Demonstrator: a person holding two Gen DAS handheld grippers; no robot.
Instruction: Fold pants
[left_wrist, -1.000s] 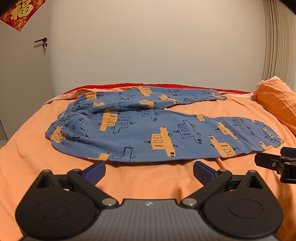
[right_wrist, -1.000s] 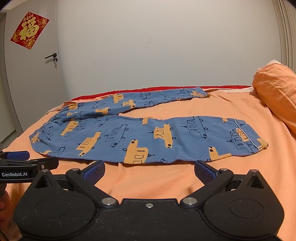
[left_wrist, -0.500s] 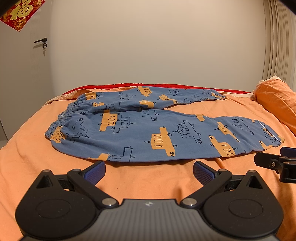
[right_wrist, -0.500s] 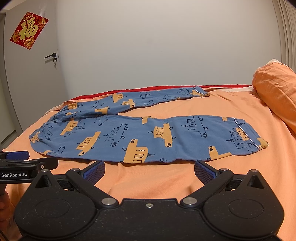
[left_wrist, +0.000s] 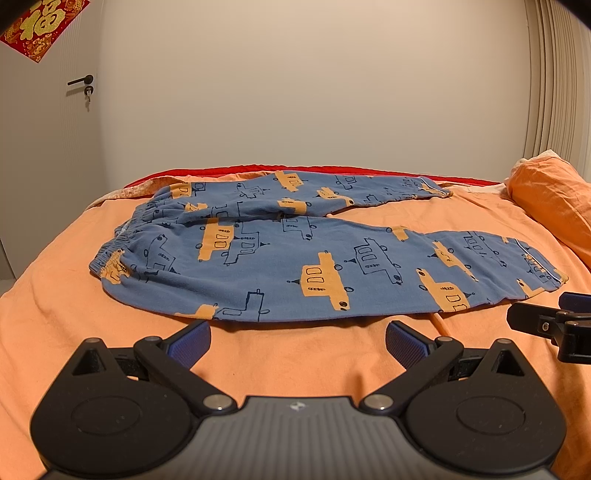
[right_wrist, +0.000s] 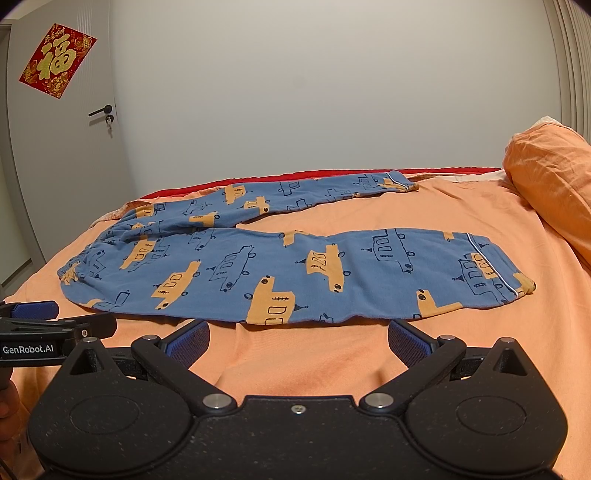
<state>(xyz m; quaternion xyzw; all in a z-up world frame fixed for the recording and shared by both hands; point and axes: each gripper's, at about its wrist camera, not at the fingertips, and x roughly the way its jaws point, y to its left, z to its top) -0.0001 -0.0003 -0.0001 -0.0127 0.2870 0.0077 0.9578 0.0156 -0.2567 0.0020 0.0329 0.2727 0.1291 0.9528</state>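
Note:
Blue pants (left_wrist: 295, 254) with orange and outlined car prints lie flat on the orange bed, waistband at the left, both legs running right and spread apart. They also show in the right wrist view (right_wrist: 295, 269). My left gripper (left_wrist: 297, 341) is open and empty, just short of the near leg's front edge. My right gripper (right_wrist: 297, 341) is open and empty, at the same edge further right. The right gripper's tip shows at the right edge of the left wrist view (left_wrist: 554, 325); the left gripper shows at the left of the right wrist view (right_wrist: 48, 332).
An orange pillow (left_wrist: 554, 199) lies at the bed's right end, also in the right wrist view (right_wrist: 546, 181). A red strip of bedding (right_wrist: 443, 171) runs along the far edge. A white door (right_wrist: 66, 166) with a red paper sign stands at the left, a plain wall behind.

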